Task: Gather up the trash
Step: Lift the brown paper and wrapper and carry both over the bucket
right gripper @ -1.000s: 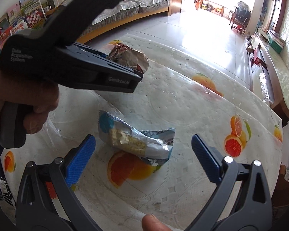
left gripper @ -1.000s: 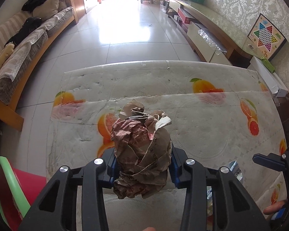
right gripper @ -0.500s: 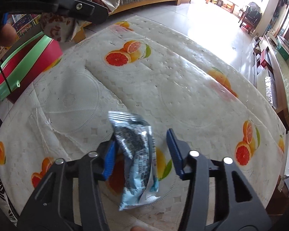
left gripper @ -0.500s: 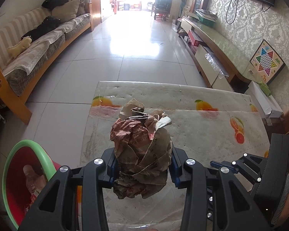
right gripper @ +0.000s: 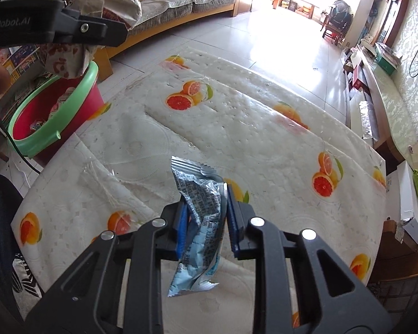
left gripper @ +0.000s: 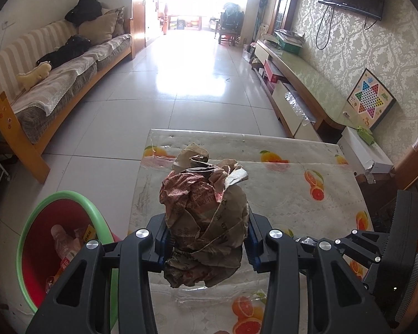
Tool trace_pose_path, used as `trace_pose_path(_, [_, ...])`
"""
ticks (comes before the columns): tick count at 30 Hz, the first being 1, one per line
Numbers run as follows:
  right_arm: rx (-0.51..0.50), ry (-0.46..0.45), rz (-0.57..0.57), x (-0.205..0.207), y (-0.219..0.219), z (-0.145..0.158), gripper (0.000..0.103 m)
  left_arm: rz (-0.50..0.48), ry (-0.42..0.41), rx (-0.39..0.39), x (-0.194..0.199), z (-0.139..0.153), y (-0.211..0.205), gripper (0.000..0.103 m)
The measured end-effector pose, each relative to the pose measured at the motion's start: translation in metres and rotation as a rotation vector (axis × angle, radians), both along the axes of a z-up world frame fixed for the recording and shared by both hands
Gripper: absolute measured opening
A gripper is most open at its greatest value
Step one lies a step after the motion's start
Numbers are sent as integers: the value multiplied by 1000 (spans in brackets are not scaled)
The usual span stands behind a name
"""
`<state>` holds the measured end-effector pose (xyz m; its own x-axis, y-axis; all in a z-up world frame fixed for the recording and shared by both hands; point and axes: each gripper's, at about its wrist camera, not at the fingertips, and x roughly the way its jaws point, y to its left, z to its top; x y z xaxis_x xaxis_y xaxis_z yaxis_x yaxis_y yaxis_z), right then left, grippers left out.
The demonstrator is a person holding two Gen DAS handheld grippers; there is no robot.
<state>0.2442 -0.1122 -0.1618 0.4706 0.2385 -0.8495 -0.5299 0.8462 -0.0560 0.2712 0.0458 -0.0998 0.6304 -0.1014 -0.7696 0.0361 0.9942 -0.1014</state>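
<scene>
Right wrist view: the right gripper (right gripper: 204, 224) has just closed its blue pads on a crinkled silver-and-blue snack wrapper (right gripper: 202, 222), which a second ago lay flat on the fruit-print tablecloth (right gripper: 264, 144) between wide-open jaws. The wrapper now hangs clear of the cloth at lower centre of the frame. At upper left, the left gripper (right gripper: 97, 32) is clamped on a crumpled brown paper ball (right gripper: 108, 0), above a red bin with a green rim (right gripper: 53, 128).

Left wrist view: the same paper ball (left gripper: 206, 220) fills the centre of the frame, squeezed between the pads, and the bin (left gripper: 61, 239), already holding a bottle and scraps, has come into view at lower left. Both pieces of trash look ready to drop in.
</scene>
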Motion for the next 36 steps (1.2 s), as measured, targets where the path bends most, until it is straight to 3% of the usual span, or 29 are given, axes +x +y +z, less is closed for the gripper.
trace_pose_path(6, [34,-29,-20,-33,6,29,24,30,-36,8,-41,23,17,39])
trace_pose_path(15, [75,-70,43,-50,54,63,24,190,-52,-12,-82,30,105,39])
trace_pose_path(20, [104,-92,85,-45,93,81,24,275,-37,-1,-85,21,162,39])
trace_pose_path(25, [123,-102,143,-38,137,93,24,309,12,-40,-82,1,202,41])
trace_pose_path(27, [124,-108,164,-37,154,96,24,301,26,-49,-82,-7,206,46])
trace_pose_path(30, [132,-105,192,-33,176,98,24,316,28,-28,-86,-11,213,72])
trace_pose_path(33, [147,-105,222,-32,194,99,24,344,25,-36,-94,-12,223,87])
trace_pose_path(36, [155,-98,240,-31,208,98,24,363,19,-48,-103,-12,233,90])
